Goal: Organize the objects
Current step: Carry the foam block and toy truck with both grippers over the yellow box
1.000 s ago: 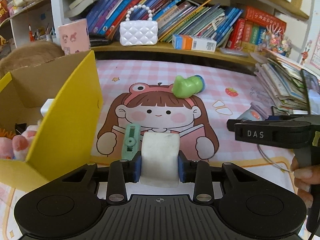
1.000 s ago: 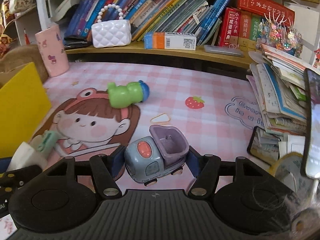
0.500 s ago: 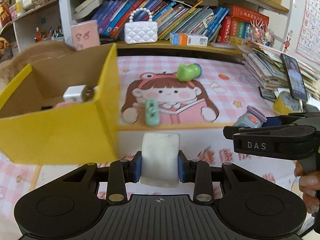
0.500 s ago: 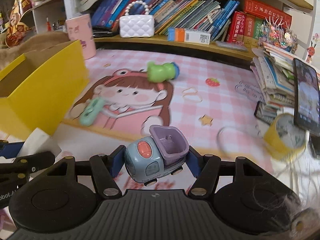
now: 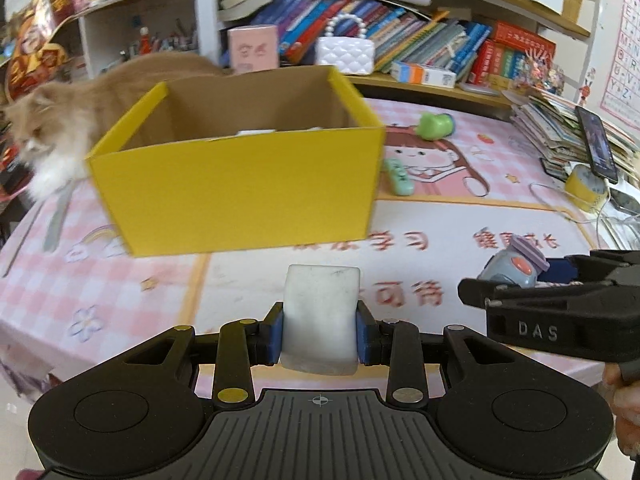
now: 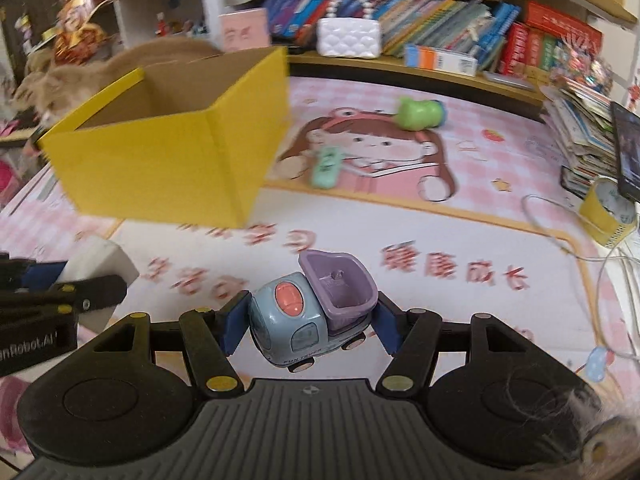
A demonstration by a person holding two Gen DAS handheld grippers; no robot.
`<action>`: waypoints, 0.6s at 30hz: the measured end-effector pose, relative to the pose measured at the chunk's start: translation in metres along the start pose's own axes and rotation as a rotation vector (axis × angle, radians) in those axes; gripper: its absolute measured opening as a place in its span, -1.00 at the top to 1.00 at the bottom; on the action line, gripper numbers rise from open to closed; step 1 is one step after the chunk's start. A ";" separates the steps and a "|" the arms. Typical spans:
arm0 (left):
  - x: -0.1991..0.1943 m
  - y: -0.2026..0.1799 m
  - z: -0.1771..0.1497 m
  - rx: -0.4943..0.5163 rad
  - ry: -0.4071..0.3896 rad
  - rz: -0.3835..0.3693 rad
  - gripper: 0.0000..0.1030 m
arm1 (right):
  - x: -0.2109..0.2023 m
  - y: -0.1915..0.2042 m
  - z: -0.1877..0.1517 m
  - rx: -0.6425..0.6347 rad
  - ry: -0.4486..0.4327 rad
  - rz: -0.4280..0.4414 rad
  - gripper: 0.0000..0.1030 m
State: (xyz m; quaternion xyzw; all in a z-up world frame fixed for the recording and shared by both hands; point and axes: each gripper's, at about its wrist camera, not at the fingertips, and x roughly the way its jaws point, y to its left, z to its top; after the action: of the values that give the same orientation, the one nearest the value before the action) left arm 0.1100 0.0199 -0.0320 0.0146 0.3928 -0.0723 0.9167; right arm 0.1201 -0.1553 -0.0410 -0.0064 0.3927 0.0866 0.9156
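Observation:
My left gripper (image 5: 320,334) is shut on a white block (image 5: 321,312), held above the near part of the pink mat. My right gripper (image 6: 310,326) is shut on a small blue toy truck (image 6: 308,316) with a purple bed; the same toy truck (image 5: 510,266) shows at the right of the left wrist view. A yellow cardboard box (image 5: 240,184) stands open ahead on the left, also the yellow box (image 6: 168,160) in the right wrist view. On the mat beyond lie a mint-green toy (image 6: 327,167) and a green toy (image 6: 418,112).
A fluffy orange-and-white cat (image 5: 52,128) stands behind the box at the left. Bookshelf with a white quilted purse (image 5: 346,54) runs along the back. A pile of books (image 6: 580,128), a phone (image 5: 596,142), a yellow tape roll (image 6: 608,208) and a white cable (image 6: 560,236) crowd the right.
Both grippers have pulled back toward the near edge, still holding the block and the truck. The box now lies ahead and farther away, and the cat has come into view.

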 end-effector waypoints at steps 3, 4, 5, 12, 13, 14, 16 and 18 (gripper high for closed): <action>-0.009 0.018 -0.007 -0.010 -0.009 0.009 0.37 | -0.004 0.023 -0.005 -0.025 -0.003 0.007 -0.18; -0.012 0.024 -0.010 -0.012 -0.012 0.013 0.37 | -0.005 0.029 -0.007 -0.029 -0.005 0.008 -0.18; -0.015 0.029 -0.012 -0.014 -0.015 0.015 0.37 | -0.006 0.035 -0.008 -0.032 -0.006 0.010 -0.18; -0.031 0.058 -0.029 -0.017 -0.024 0.023 0.37 | -0.008 0.075 -0.017 -0.050 -0.010 0.027 -0.18; -0.034 0.062 -0.031 -0.017 -0.027 0.025 0.37 | -0.008 0.080 -0.018 -0.055 -0.010 0.030 -0.18; -0.036 0.067 -0.033 -0.018 -0.030 0.027 0.37 | -0.008 0.086 -0.019 -0.062 -0.012 0.033 -0.18; -0.040 0.074 -0.035 -0.021 -0.035 0.032 0.37 | -0.010 0.095 -0.020 -0.072 -0.015 0.039 -0.18; -0.043 0.081 -0.037 -0.025 -0.041 0.035 0.37 | -0.011 0.104 -0.021 -0.083 -0.020 0.041 -0.18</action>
State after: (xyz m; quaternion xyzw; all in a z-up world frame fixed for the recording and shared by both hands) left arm 0.0658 0.1088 -0.0289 0.0087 0.3744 -0.0516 0.9258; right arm 0.0806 -0.0560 -0.0414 -0.0354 0.3798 0.1216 0.9164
